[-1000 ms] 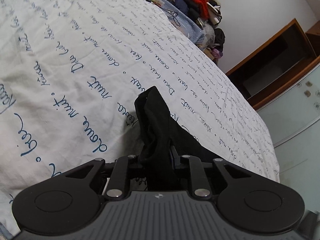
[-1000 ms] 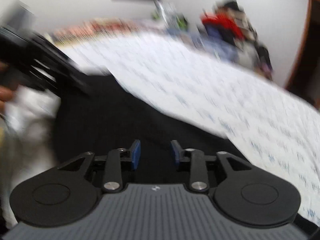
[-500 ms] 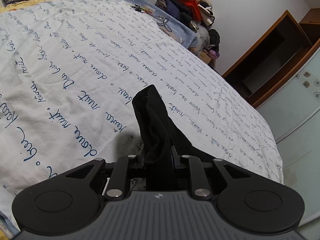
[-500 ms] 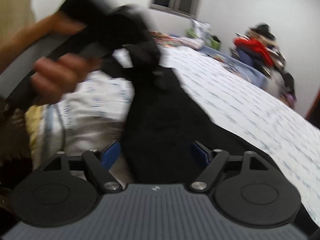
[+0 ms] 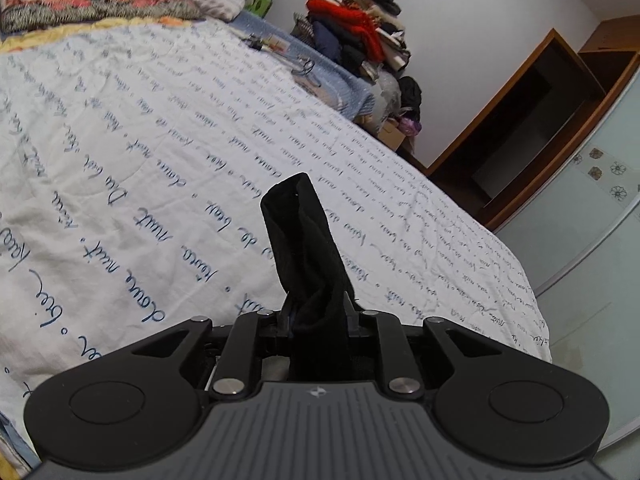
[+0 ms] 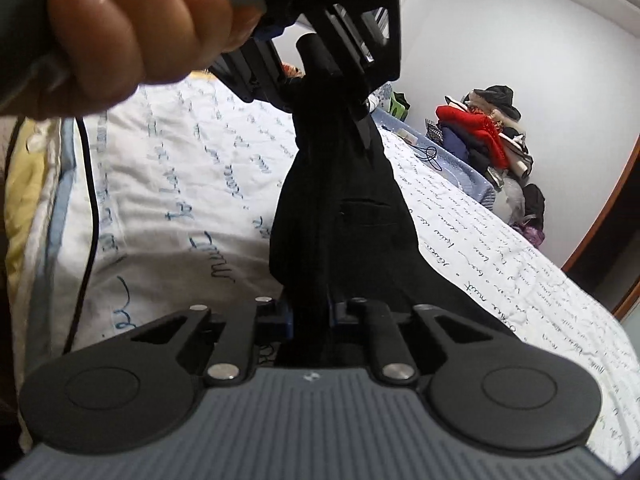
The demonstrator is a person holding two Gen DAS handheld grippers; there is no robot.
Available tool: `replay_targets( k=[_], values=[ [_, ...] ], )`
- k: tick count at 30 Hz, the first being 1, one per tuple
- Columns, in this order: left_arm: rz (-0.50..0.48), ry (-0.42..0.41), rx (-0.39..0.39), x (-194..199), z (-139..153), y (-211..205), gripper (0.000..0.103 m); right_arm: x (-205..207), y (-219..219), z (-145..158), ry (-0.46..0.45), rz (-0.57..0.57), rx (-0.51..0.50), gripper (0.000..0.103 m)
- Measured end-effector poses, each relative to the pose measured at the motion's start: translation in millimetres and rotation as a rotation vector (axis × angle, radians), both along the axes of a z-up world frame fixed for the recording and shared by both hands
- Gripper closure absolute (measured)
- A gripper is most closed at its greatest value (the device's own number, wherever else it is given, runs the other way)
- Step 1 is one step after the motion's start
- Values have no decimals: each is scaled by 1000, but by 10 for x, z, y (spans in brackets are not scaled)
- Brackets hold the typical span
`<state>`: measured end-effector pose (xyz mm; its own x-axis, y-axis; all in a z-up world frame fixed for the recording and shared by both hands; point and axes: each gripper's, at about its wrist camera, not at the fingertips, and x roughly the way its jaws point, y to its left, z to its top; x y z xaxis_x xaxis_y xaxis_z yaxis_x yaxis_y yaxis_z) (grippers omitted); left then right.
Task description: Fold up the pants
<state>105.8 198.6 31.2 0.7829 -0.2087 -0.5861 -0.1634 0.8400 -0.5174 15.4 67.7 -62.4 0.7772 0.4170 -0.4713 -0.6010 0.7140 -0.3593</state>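
The black pants (image 6: 340, 200) hang between my two grippers above the bed. My left gripper (image 5: 316, 316) is shut on a bunched end of the pants (image 5: 304, 240), which sticks up past its jaws. In the right wrist view the left gripper (image 6: 320, 68) is high at the top, held by a hand (image 6: 132, 28), with the pants hanging down from it. My right gripper (image 6: 310, 316) is shut on the lower part of the same fabric. The rest of the pants trails to the right onto the bed.
The bed (image 5: 140, 160) has a white sheet with blue script. Patterned blankets (image 5: 88, 4) lie at its far end. A heap of clothes (image 5: 360, 36) sits beyond the bed, and a wooden wardrobe (image 5: 540, 120) stands at the right. A black cable (image 6: 90, 208) hangs at the left.
My right gripper was open around the pants and has closed on them. The left gripper has lifted its end of the pants higher above the bed.
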Motion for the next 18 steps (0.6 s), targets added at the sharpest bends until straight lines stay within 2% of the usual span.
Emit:
replay_targets(
  k=[3, 9, 18],
  values=[
    [-7, -25, 22, -29, 103, -107, 85, 126, -124, 68, 16, -2, 54, 90],
    [-37, -71, 68, -77, 311, -396, 85, 106, -378, 235, 47, -11, 163, 91],
    [-163, -159, 131, -121, 655, -1073, 85, -12, -878, 470, 31, -51, 301, 91]
  ],
)
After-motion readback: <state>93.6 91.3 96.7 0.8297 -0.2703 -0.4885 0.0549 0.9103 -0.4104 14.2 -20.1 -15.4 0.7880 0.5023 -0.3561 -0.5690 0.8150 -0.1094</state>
